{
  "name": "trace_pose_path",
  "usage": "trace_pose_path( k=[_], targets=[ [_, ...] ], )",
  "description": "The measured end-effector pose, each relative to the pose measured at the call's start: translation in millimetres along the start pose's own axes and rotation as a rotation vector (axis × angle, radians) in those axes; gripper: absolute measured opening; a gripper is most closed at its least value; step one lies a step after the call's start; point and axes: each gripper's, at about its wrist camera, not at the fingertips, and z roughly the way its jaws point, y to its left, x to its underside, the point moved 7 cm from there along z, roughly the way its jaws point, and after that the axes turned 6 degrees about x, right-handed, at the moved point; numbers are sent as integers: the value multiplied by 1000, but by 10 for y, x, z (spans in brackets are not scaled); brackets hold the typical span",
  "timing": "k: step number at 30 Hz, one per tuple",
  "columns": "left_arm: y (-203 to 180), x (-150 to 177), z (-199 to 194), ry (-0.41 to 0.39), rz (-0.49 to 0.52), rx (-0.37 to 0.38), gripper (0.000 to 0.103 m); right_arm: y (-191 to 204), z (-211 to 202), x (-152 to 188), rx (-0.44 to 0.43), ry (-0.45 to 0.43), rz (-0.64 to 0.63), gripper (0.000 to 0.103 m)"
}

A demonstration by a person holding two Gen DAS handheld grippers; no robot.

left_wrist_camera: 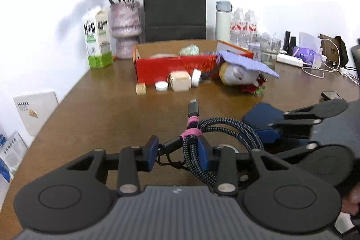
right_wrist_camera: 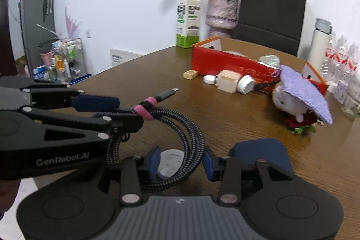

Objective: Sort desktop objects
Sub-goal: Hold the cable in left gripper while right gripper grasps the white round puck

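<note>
A black-and-grey braided cable (left_wrist_camera: 227, 125), coiled and bound with a pink tie (left_wrist_camera: 191, 133), hangs just above the brown table (left_wrist_camera: 112, 109). My left gripper (left_wrist_camera: 177, 150) is shut on the bundle beside the tie, with the plug (left_wrist_camera: 193, 107) sticking out ahead. In the right wrist view it comes in from the left (right_wrist_camera: 130, 111) and grips at the pink tie (right_wrist_camera: 144, 111). My right gripper (right_wrist_camera: 181, 162) is open around the cable's loop (right_wrist_camera: 191, 150). There is a gap on the left pad's side.
A red cardboard box (left_wrist_camera: 175, 66) stands mid-table, with white lidded jars (left_wrist_camera: 161, 86), a beige jar (left_wrist_camera: 179, 80) and a small block (left_wrist_camera: 141, 88) in front. A plush toy under a purple hat (left_wrist_camera: 241, 73) lies right of it. A dark blue pad (right_wrist_camera: 258, 152) and grey disc (right_wrist_camera: 169, 161) lie near my right gripper. Carton, vase, bag and bottles line the wall.
</note>
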Motion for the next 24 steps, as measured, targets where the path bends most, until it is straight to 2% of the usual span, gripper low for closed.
trace_pose_path(
  k=[2, 3, 4, 5, 6, 10, 12, 14, 17, 20, 21, 23, 24],
  targets=[
    [22, 57, -17, 10, -25, 7, 37, 31, 57, 24, 36, 6, -31, 39],
    [33, 78, -27, 15, -29, 4, 37, 41, 60, 17, 82, -5, -59, 39],
    [35, 98, -32, 19, -33, 13, 37, 35, 74, 8, 165, -13, -91, 39],
    [46, 116, -36, 19, -43, 15, 37, 30, 79, 9, 225, -25, -114, 46],
    [60, 131, -33, 23, -48, 11, 37, 40, 64, 12, 240, -40, -128, 48],
    [191, 191, 6, 64, -67, -25, 38, 44, -158, 9, 128, -84, -100, 55],
    [284, 230, 26, 94, -91, -35, 38, -56, -298, -1, 62, -113, -27, 65],
    [370, 274, 48, 121, -116, -51, 39, -219, -349, -6, 3, -115, 97, 64],
    [426, 297, 53, 130, -131, -66, 40, -401, -189, 70, -2, -34, 216, 49],
    [425, 296, 83, 127, -139, -56, 41, -347, -53, 186, 16, 16, 217, 45],
    [424, 300, 99, 127, -134, -55, 43, -320, -17, 202, 52, 17, 192, 40],
    [425, 294, 139, 130, -132, -58, 47, -283, 28, 225, 146, -1, 106, 42],
    [419, 283, 160, 131, -132, -50, 55, -300, 38, 220, 178, -17, 92, 46]
  ],
)
